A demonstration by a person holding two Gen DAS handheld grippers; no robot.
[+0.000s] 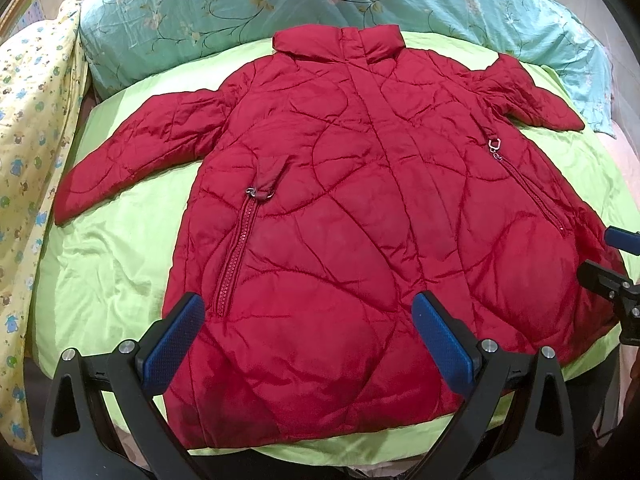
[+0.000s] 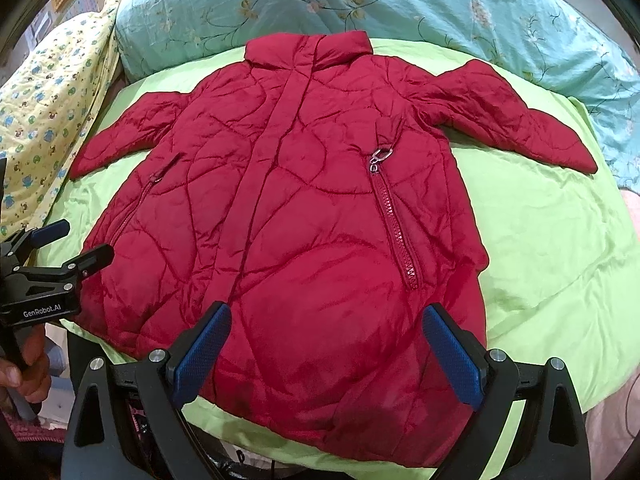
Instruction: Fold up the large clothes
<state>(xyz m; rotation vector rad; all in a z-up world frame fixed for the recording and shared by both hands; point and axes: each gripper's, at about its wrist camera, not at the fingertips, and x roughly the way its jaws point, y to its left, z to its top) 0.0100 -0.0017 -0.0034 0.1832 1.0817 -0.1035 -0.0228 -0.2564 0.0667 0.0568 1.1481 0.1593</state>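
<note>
A red quilted coat [image 1: 360,220] lies spread flat, front side up, on a bed covered with a lime green sheet [image 1: 116,264], its collar [image 1: 340,42] toward the head of the bed and its hem nearest the cameras. Both sleeves are stretched outward to the sides, the left sleeve [image 1: 132,148] angled down over the sheet and the right sleeve [image 2: 512,120] reaching toward the pillow side. The front is closed, and two pocket zips run slantwise on the chest, one zip [image 1: 236,256] on the coat's left half in the left wrist view, the other zip [image 2: 394,220] plain in the right wrist view. Behind the collar sits a teal flowered pillow [image 1: 240,12], and a yellow printed blanket [image 1: 32,128] lies along the left edge of the bed. The left gripper [image 1: 312,340] hovers over the hem with its jaws spread wide and nothing between them. The right gripper [image 2: 328,354] is likewise wide open above the lower part of the coat and has hold of nothing. In the right wrist view a hand [image 2: 26,364] grasps the handle of the left gripper at the frame's left edge
</note>
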